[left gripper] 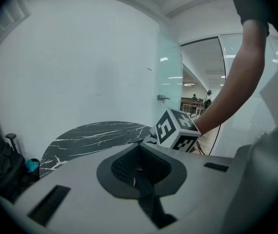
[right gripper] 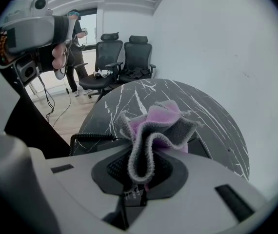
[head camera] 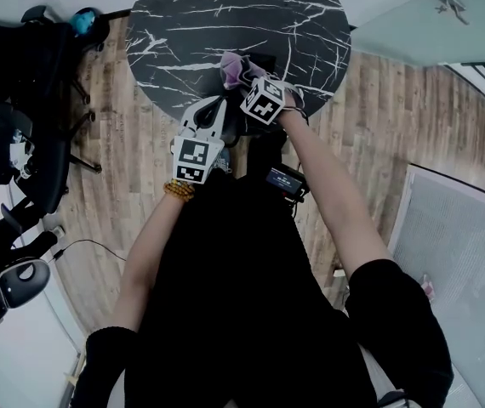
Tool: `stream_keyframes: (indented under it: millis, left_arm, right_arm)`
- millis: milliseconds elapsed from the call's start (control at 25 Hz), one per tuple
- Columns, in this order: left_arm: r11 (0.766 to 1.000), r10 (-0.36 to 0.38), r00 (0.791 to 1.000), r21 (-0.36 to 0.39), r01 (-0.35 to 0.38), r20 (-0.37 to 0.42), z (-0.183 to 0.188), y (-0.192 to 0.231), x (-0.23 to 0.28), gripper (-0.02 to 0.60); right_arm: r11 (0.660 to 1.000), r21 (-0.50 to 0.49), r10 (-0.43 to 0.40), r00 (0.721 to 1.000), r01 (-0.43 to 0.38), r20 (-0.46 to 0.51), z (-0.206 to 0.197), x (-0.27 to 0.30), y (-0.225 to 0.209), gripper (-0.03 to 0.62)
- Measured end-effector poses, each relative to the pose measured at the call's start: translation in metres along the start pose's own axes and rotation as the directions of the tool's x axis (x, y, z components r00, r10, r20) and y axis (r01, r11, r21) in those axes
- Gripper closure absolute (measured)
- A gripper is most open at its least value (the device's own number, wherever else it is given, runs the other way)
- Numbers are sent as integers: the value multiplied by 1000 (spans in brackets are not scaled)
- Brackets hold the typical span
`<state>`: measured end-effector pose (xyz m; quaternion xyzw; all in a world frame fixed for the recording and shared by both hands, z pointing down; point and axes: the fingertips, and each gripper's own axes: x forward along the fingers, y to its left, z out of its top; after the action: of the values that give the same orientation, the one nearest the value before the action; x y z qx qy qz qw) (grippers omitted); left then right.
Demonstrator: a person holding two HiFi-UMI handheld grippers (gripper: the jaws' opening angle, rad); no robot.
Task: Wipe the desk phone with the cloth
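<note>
Now: desk phone (right gripper: 201, 147) sits dark at near edge of marble surface (head camera: 225, 7), coiled cord (right gripper: 88, 136) off its left. Cloth (right gripper: 153, 126) bunched over it, pinched tight in right gripper (right gripper: 139, 172) jaws. Phone lies ahead and below those jaws, so right is nearer. Left gripper (left gripper: 141, 167) alongside, jaws together, empty.

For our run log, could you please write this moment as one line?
right gripper: shut on pink-grey cloth | cloth: over desk phone, contact unclear | left gripper: shut, empty | surface: black marble table
</note>
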<state>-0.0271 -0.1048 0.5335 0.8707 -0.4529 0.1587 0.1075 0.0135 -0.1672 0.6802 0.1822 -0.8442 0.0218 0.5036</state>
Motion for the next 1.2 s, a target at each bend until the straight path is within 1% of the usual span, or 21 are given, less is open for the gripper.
stream_keyframes:
  millis: [400,960,1200]
  left_arm:
    - [1000,-6,1000,7,6,-4,-2,2,1,569]
    - [1000,-12,1000,0,12,-15,-8,4,1,569]
    - [1000,-14,1000,-1,14,-23,-10,4,2,569]
  right_arm:
    - [999,42,24,1000,-24,-4,-1,2,11,539]
    - [996,57,65,998,-64,-17,-6,6,35,539]
    - [994,57,95,995,-94,-20,-9,10,47,539]
